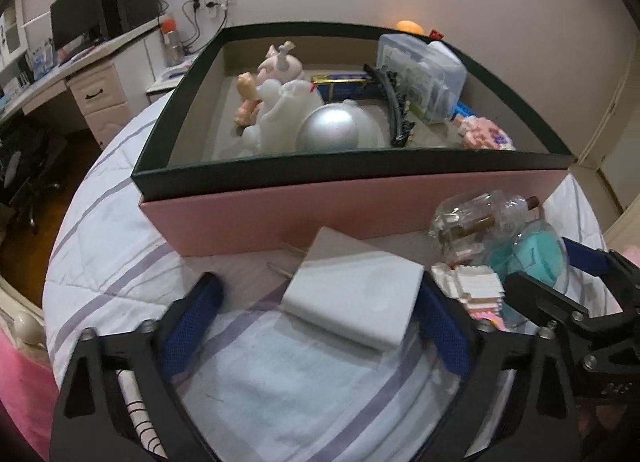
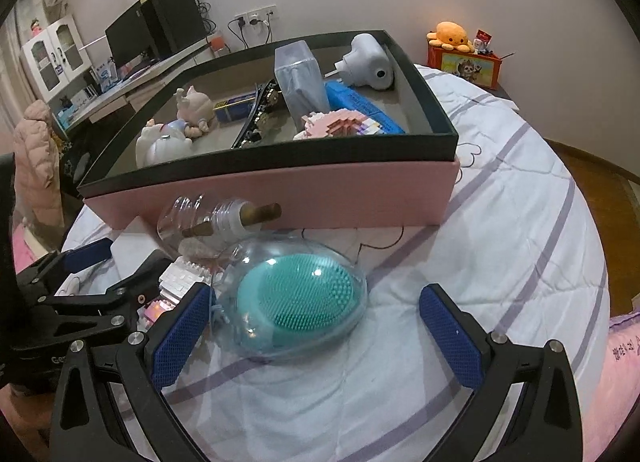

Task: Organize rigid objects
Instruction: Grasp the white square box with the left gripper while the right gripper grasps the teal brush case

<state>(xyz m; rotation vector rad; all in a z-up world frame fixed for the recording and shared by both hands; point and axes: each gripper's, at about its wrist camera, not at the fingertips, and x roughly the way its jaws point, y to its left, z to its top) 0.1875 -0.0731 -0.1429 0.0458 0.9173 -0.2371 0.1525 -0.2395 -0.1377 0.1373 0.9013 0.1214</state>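
Right gripper (image 2: pixel 316 326) wide around teal brush (image 2: pixel 298 296)

Teal brush (image 2: pixel 298 296) — pink, black-rimmed box (image 2: pixel 280 190)

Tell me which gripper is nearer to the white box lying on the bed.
Left. The left gripper is open with the white box between its fingers; the right gripper sits off to the side, around the teal brush.

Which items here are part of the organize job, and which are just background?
Job:
- pink box
- teal brush in clear case
- glass bottle
- white flat box
- block model
- left gripper, open
- right gripper, open

Background:
- monitor
- orange octopus plush
- wall sockets
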